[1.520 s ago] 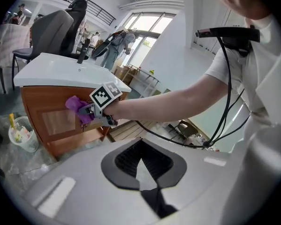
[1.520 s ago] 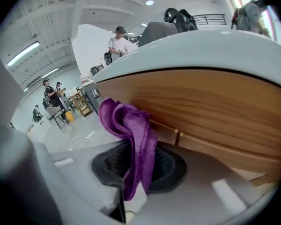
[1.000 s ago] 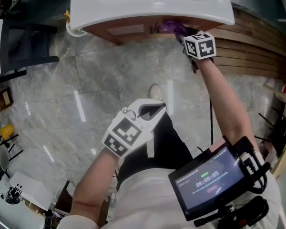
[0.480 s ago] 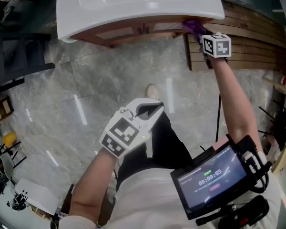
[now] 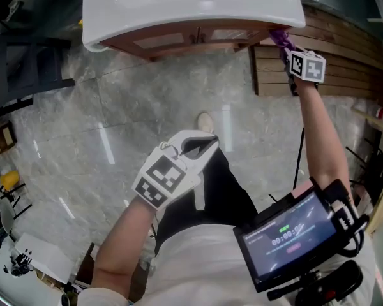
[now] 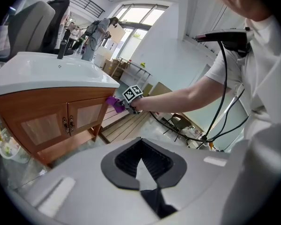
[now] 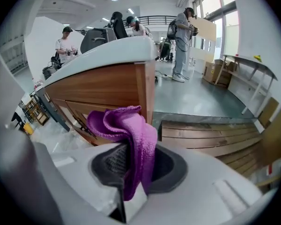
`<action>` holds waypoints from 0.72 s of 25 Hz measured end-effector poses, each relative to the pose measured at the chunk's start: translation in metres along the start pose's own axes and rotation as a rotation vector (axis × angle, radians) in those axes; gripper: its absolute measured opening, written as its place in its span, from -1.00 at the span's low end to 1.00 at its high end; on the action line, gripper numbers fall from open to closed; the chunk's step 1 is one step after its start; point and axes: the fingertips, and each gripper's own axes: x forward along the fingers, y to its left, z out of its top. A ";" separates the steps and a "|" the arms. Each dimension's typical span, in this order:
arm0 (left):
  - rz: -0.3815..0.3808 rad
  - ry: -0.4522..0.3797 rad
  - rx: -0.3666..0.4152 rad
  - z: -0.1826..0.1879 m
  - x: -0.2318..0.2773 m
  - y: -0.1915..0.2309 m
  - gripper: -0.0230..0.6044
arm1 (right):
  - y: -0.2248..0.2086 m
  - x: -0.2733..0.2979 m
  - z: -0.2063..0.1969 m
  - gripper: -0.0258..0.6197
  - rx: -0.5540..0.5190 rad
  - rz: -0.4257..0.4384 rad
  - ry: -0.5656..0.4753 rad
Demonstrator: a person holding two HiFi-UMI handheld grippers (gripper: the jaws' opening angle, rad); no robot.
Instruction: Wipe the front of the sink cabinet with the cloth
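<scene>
The wooden sink cabinet (image 5: 179, 40) under a white basin (image 5: 191, 8) stands at the top of the head view. My right gripper (image 5: 287, 46) is shut on a purple cloth (image 5: 279, 38) and holds it at the cabinet's right front corner. In the right gripper view the purple cloth (image 7: 126, 139) bunches out of the jaws beside the cabinet's corner post (image 7: 145, 93). My left gripper (image 5: 201, 148) hangs low near my body, shut and holding nothing. From the left gripper view, the cabinet doors (image 6: 61, 125) and the cloth (image 6: 113, 102) show ahead.
Grey marble floor (image 5: 115, 139) spreads below the cabinet. A slatted wooden pallet (image 5: 332, 62) lies to the cabinet's right. A black chair (image 5: 25, 62) stands at the left. People (image 7: 182, 41) stand beyond the cabinet. A cable (image 5: 300, 164) trails beside my right arm.
My right gripper has slid the purple cloth rightward along the cabinet front, from near the door handles to the right corner. The left gripper has stayed in place.
</scene>
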 end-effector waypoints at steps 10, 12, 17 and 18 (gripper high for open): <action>0.069 -0.051 -0.034 -0.018 -0.050 0.003 -0.90 | 0.200 -0.008 -0.025 -0.66 -0.300 0.296 0.030; 0.095 -0.067 -0.056 -0.024 -0.063 0.006 -0.90 | 0.259 0.000 -0.025 -0.66 -0.347 0.389 0.034; 0.154 -0.096 -0.094 -0.044 -0.096 0.018 -0.90 | 0.391 0.026 -0.009 -0.66 -0.412 0.550 0.030; 0.166 -0.102 -0.102 -0.049 -0.103 0.022 -0.90 | 0.415 0.032 -0.004 -0.66 -0.414 0.571 0.026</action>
